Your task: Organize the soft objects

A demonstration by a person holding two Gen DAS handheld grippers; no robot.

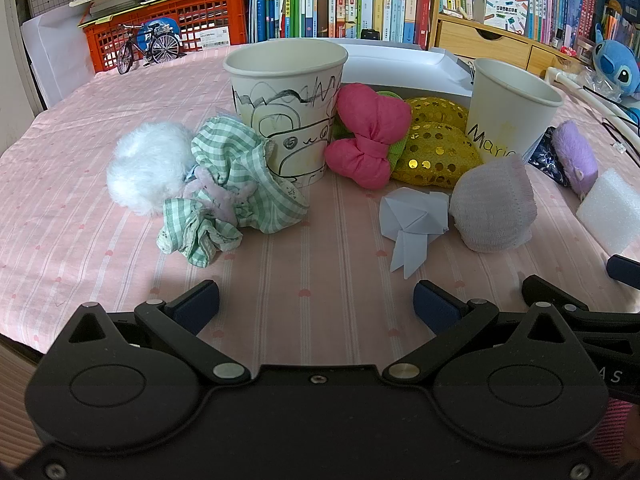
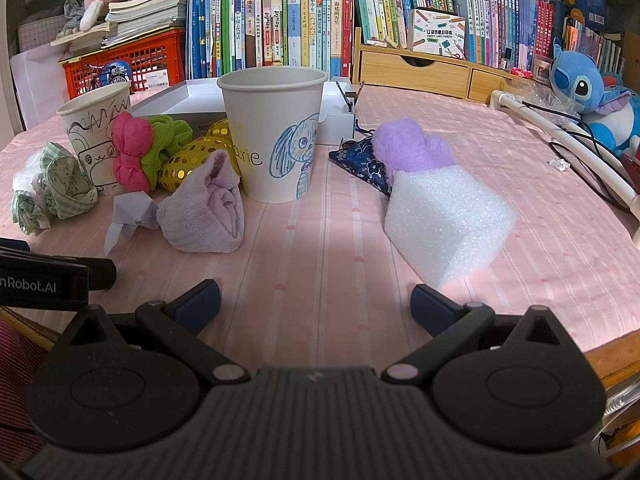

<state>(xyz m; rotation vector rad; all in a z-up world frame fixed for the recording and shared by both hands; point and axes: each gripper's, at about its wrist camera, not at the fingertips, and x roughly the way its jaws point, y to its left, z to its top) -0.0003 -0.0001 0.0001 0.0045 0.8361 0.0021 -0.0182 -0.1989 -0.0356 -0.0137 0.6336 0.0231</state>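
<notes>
Both your grippers, left gripper (image 1: 316,300) and right gripper (image 2: 316,300), hang back with fingers spread, empty; soft items ring the two cups (image 1: 286,80), probably for sorting in.

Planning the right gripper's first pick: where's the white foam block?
In the right wrist view the white foam block lies right of centre on the pink tablecloth, just ahead of the open right gripper, its far end against the purple plush.
</notes>
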